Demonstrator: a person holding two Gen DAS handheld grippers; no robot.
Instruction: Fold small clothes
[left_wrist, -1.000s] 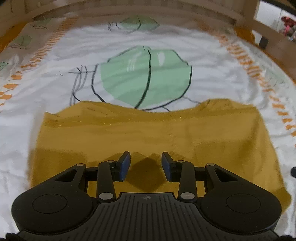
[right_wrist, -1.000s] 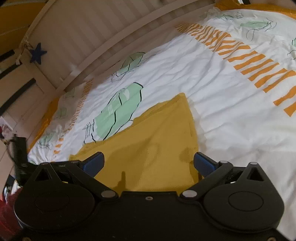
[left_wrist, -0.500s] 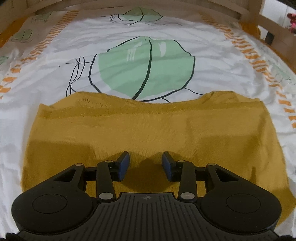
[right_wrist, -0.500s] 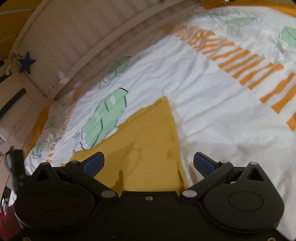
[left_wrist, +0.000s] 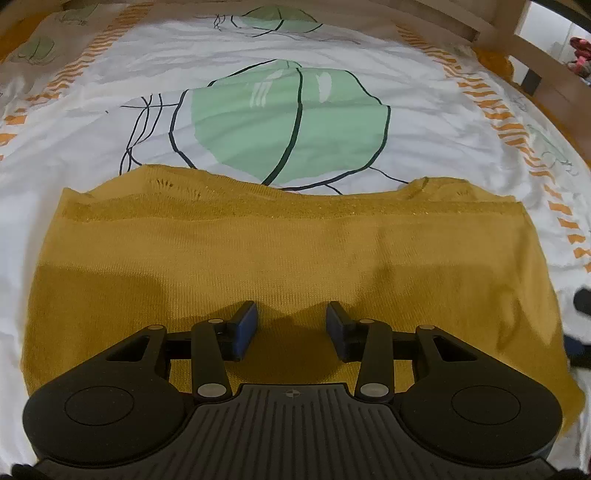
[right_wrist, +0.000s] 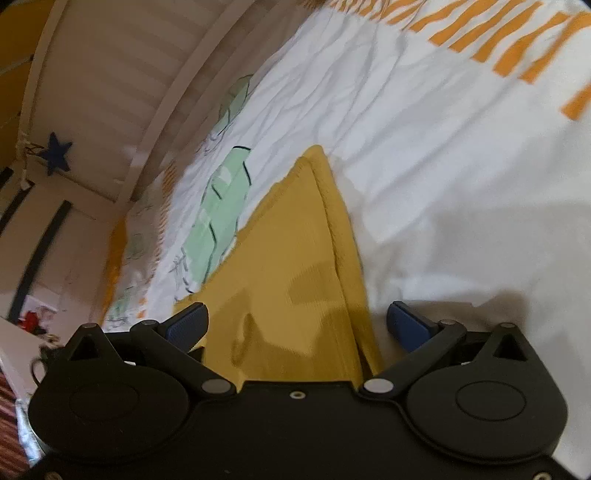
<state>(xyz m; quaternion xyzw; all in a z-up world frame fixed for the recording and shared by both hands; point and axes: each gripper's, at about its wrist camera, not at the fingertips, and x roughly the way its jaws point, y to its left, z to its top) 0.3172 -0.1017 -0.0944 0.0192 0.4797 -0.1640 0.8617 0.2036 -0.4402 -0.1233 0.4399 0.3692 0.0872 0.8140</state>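
Observation:
A mustard-yellow knit garment (left_wrist: 295, 258) lies folded flat on the bed, a glittery band along its far edge. My left gripper (left_wrist: 291, 328) is open and empty, low over the garment's near middle. In the right wrist view the same garment (right_wrist: 295, 266) shows as a layered wedge with a folded right edge. My right gripper (right_wrist: 297, 321) is wide open and empty, its fingers straddling that edge close above the cloth.
The white bedsheet (left_wrist: 184, 74) has green leaf prints and orange stripes. A wooden bed rail (left_wrist: 535, 51) runs at the far right. A white slatted rail (right_wrist: 147, 74) and a blue star (right_wrist: 55, 155) stand beyond the bed.
My left gripper moved forward over the garment. My right gripper dropped closer and tilted toward the garment's right edge, which now sits between its fingers. Both stayed open.

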